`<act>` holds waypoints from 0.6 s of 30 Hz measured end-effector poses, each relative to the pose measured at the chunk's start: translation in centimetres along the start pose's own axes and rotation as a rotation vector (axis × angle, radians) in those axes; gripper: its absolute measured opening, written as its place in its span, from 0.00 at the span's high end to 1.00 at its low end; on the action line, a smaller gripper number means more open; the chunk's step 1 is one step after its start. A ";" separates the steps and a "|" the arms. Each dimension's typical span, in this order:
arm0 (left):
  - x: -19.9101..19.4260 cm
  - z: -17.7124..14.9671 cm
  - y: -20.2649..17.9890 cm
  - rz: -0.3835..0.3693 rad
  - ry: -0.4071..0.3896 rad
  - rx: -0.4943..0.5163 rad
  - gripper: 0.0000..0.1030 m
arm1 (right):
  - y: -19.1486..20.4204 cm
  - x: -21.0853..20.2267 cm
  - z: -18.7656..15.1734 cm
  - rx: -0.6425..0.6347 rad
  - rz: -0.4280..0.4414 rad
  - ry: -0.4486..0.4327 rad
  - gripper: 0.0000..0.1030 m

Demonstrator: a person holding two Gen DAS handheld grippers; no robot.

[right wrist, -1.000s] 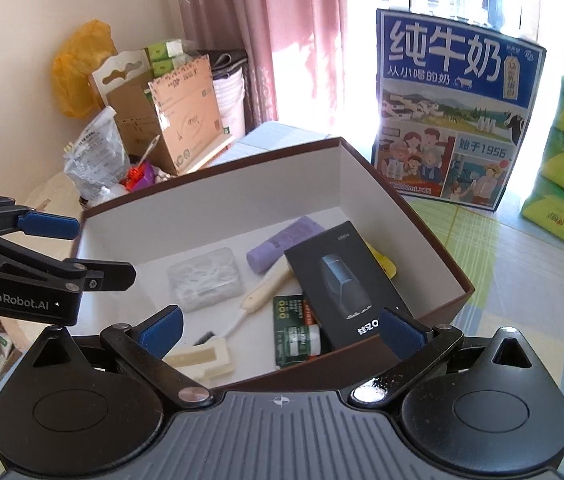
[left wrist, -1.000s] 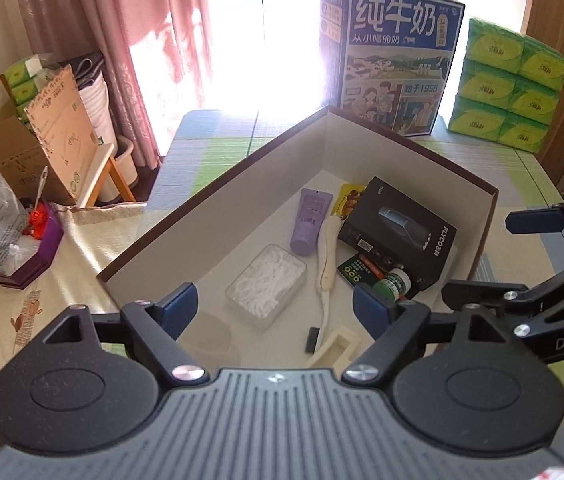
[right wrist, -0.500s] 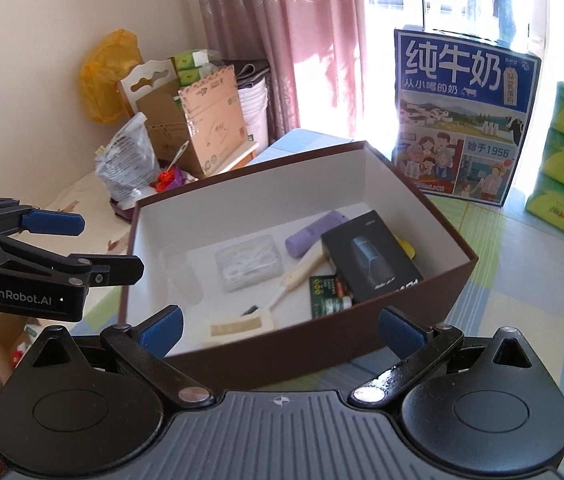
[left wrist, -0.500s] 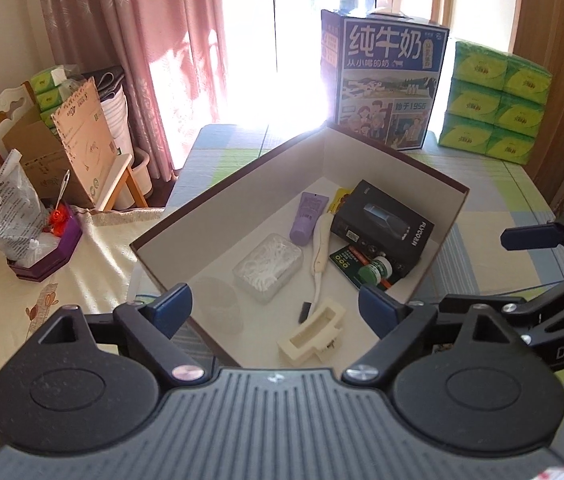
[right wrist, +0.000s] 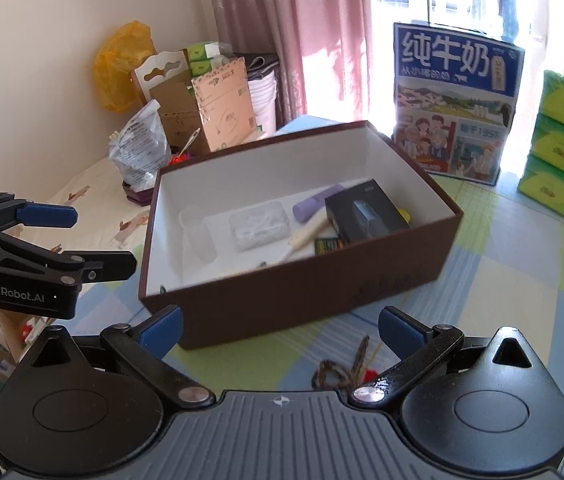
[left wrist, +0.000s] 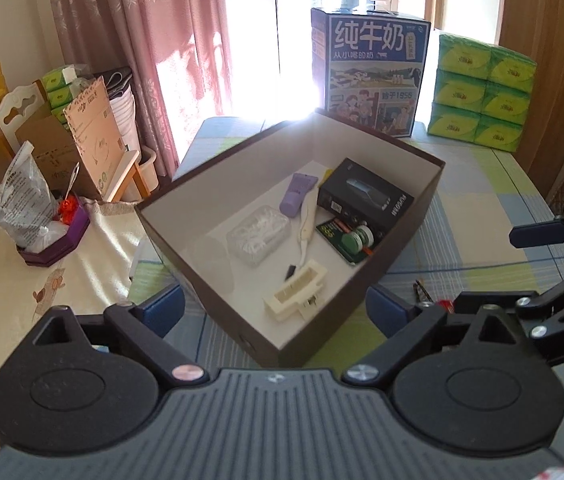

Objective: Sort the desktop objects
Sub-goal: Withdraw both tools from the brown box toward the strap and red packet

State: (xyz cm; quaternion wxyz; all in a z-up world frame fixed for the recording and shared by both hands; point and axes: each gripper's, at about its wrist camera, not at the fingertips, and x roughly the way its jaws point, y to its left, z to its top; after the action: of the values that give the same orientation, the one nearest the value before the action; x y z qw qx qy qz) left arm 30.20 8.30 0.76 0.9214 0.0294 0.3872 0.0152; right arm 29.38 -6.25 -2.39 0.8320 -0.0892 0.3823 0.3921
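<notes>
A brown box [left wrist: 402, 236] with a white inside stands on the table; it also shows in the right wrist view [right wrist: 322, 300]. In it lie a black product box [left wrist: 366, 198], a purple tube [left wrist: 298, 194], a clear case of floss picks [left wrist: 257, 234], a cream handled tool [left wrist: 308, 220], a green bottle [left wrist: 358, 236] and a cream plastic holder [left wrist: 296, 296]. My left gripper [left wrist: 273, 312] is open and empty, held back above the box's near corner. My right gripper [right wrist: 279, 326] is open and empty, in front of the box. A braided cord [right wrist: 346, 368] lies on the table by the right gripper.
A blue milk carton box [left wrist: 370, 76] and stacked green tissue packs [left wrist: 482, 92] stand at the table's far end. A purple tray with a plastic bag [left wrist: 33, 216] sits on the left. Cardboard boxes [left wrist: 81, 144] stand by the pink curtain.
Both grippers have drawn back and up from the box, which now looks smaller and farther. Both stay open. The cord on the table has come into view.
</notes>
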 end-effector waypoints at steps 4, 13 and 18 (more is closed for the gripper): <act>-0.6 -1.6 -0.7 0.028 0.003 0.003 0.03 | 0.0 -0.6 -1.6 -0.012 -0.020 0.024 0.02; -0.8 -4.8 -2.4 0.002 0.079 -0.030 0.03 | -1.6 -1.3 -5.6 0.003 -0.018 0.085 0.02; -0.1 -5.9 -3.6 -0.020 0.131 -0.035 0.03 | -2.8 -1.6 -7.5 0.037 -0.023 0.125 0.02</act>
State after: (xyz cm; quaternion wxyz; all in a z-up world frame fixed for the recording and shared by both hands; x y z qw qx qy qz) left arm 25.95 4.91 -3.49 0.8947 0.0081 0.4464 0.0147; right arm 26.51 -12.49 -6.90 0.8124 -0.1028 0.4396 0.3690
